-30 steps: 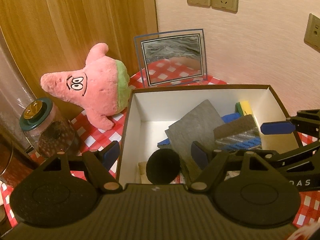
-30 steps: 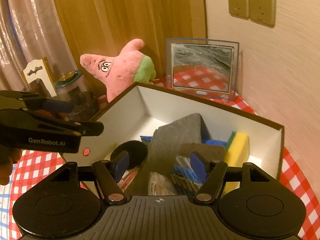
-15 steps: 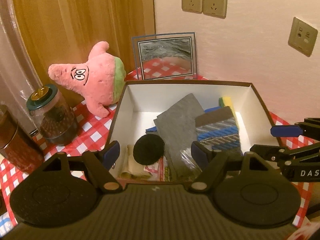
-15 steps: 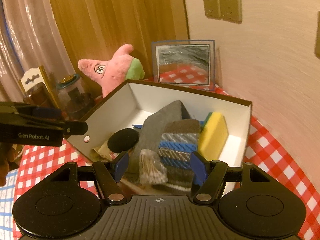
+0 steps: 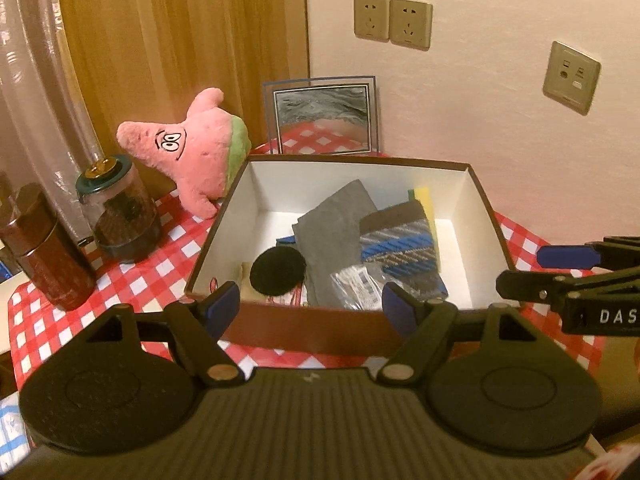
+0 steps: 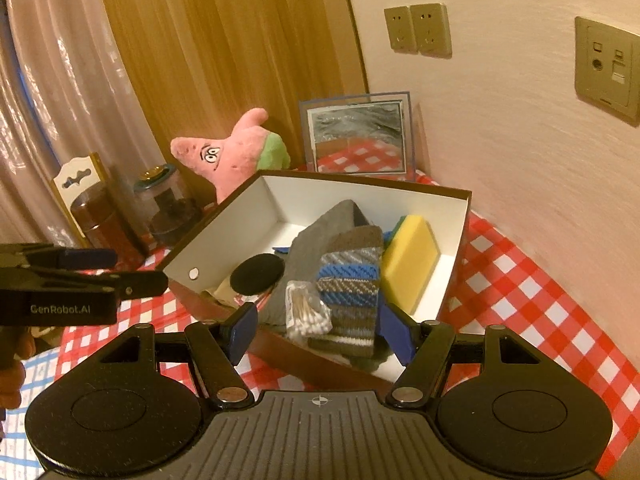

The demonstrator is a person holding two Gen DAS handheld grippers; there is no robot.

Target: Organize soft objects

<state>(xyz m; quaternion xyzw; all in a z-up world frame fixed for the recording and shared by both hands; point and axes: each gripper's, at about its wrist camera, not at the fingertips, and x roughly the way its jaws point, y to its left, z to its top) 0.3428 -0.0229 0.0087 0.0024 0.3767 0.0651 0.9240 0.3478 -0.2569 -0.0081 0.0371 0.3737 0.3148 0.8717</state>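
Observation:
A brown box (image 5: 312,332) (image 6: 452,280) with white inner walls stands on the red checked cloth. Inside lie a grey cloth (image 5: 332,220) (image 6: 316,236), a striped blue and grey cloth (image 5: 400,248) (image 6: 348,284), a yellow sponge (image 6: 408,264) (image 5: 422,194), a round black pad (image 5: 278,272) (image 6: 256,274) and a small bag of cotton swabs (image 6: 306,312) (image 5: 356,284). A pink star plush (image 5: 192,156) (image 6: 232,156) leans behind the box at the left. My left gripper (image 5: 310,304) hangs open in front of the box's near wall, holding nothing. My right gripper (image 6: 318,326) is open too, just before the box's near corner.
A glass jar with a green lid (image 5: 120,212) (image 6: 168,208) and a brown canister (image 5: 44,248) (image 6: 104,224) stand left of the box. A framed picture (image 5: 324,116) (image 6: 360,136) leans on the wall behind it. Wall sockets (image 5: 392,22) are above. A hand (image 6: 12,364) shows at the left edge.
Both grippers have drawn back and a little up from over the box, so its near wall now shows in front of them. Both stayed open and empty.

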